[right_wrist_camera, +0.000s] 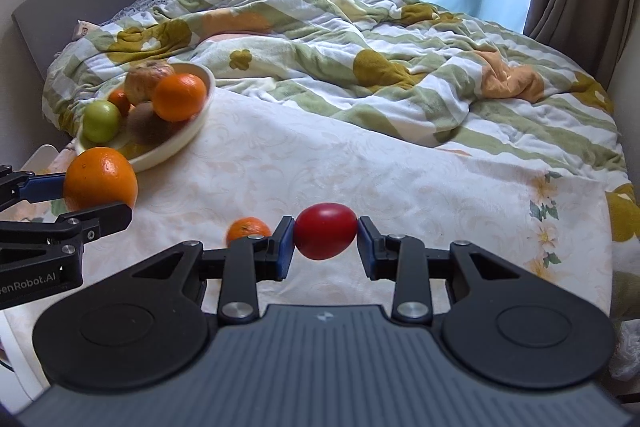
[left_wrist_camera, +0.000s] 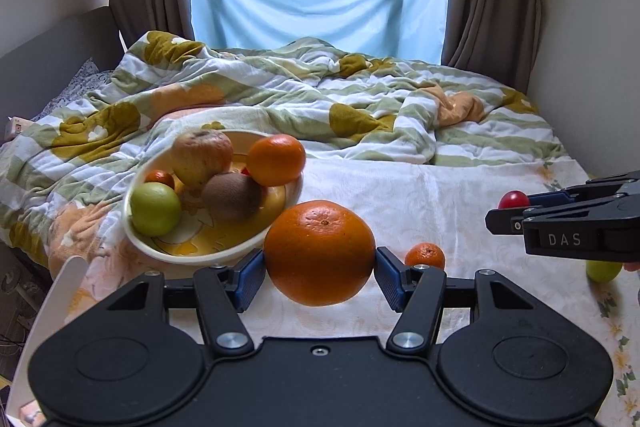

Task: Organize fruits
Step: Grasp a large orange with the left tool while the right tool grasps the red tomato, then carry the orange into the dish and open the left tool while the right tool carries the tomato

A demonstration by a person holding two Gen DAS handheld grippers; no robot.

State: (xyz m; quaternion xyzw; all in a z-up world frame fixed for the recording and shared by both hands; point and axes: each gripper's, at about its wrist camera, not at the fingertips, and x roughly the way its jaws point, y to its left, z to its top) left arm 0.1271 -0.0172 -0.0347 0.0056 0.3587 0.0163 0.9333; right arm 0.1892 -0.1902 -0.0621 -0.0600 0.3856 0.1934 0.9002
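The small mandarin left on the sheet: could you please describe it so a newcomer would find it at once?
Start at the bowl of fruit on the cream bedsheet. Nearer the camera, the small mandarin lies alone on the sheet. Unlike the large orange and red tomato, no gripper holds it.

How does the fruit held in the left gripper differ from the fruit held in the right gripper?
The large orange in the left gripper is orange, round and dimpled; the small red fruit in the right gripper is red, egg-shaped and smooth. The orange is clearly bigger. Both are clamped between blue pads, above the cloth.
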